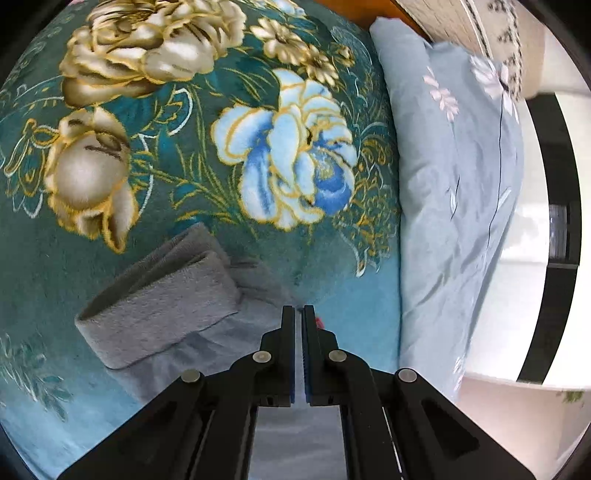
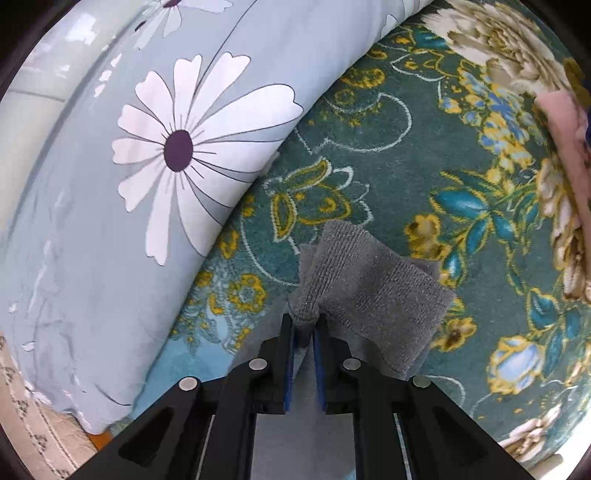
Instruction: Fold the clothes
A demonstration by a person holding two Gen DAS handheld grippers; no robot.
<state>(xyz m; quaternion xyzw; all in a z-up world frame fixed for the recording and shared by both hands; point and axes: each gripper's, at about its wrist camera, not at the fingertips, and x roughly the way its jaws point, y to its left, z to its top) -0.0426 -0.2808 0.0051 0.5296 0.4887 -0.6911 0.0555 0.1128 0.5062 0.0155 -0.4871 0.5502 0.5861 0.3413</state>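
Observation:
A grey knitted garment [image 1: 162,306] lies partly folded on the teal floral blanket [image 1: 166,229], with a thick doubled band on top and a thinner layer running under my left gripper [image 1: 299,314]. That gripper points down, its jaws pressed together on the thin grey edge. In the right wrist view the same grey garment [image 2: 373,288] rises in a bunched fold from the blanket [image 2: 388,155]. My right gripper [image 2: 303,325] is shut on that fold, which fills the narrow gap between the blue pads.
A pale blue quilt with white daisies [image 1: 461,192] [image 2: 155,155] lies rolled along one side of the blanket. A pink cloth [image 2: 565,125] sits at the right edge of the right view. Orange wood [image 1: 351,7] shows beyond the bedding.

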